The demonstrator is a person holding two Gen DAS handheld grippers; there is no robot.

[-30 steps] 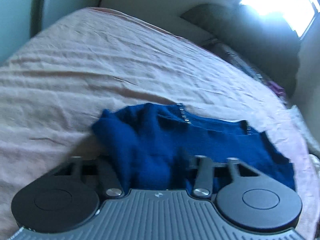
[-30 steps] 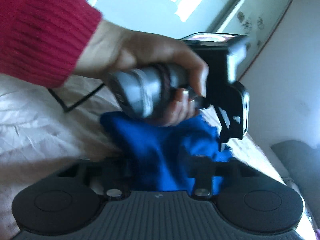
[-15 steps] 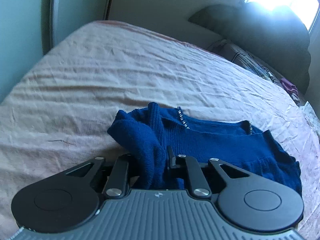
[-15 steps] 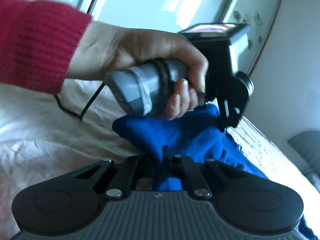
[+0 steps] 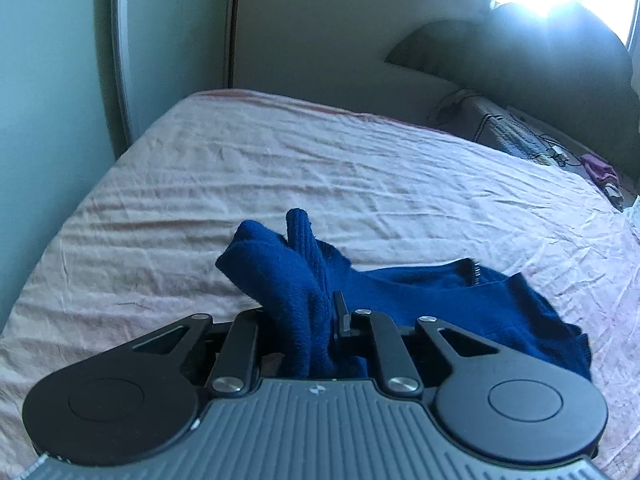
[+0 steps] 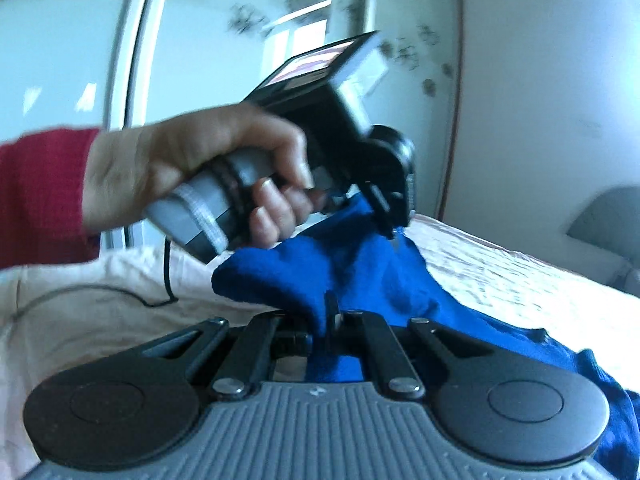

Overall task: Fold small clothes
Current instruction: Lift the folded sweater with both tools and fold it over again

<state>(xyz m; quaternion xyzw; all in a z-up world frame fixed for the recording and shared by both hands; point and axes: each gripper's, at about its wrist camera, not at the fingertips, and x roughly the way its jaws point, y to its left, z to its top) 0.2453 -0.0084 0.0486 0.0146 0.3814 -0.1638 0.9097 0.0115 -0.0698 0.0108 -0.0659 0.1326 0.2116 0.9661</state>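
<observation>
Both grippers, left (image 5: 316,320) and right (image 6: 326,320), are pinching bunched folds of the blue top (image 5: 420,292) with jaws nearly closed, its remainder lying on the bed (image 5: 280,168) near the front edge.

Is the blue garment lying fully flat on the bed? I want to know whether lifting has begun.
No: the left gripper pinches the blue garment, one bunched end raised off the bed sheet.

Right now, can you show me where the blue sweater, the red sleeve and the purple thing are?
blue sweater (image 5: 420,296): left wrist view, flat body part.
red sleeve (image 6: 40,196): right wrist view, cuff end.
purple thing (image 5: 598,169): left wrist view, its top, beyond the bed.
</observation>
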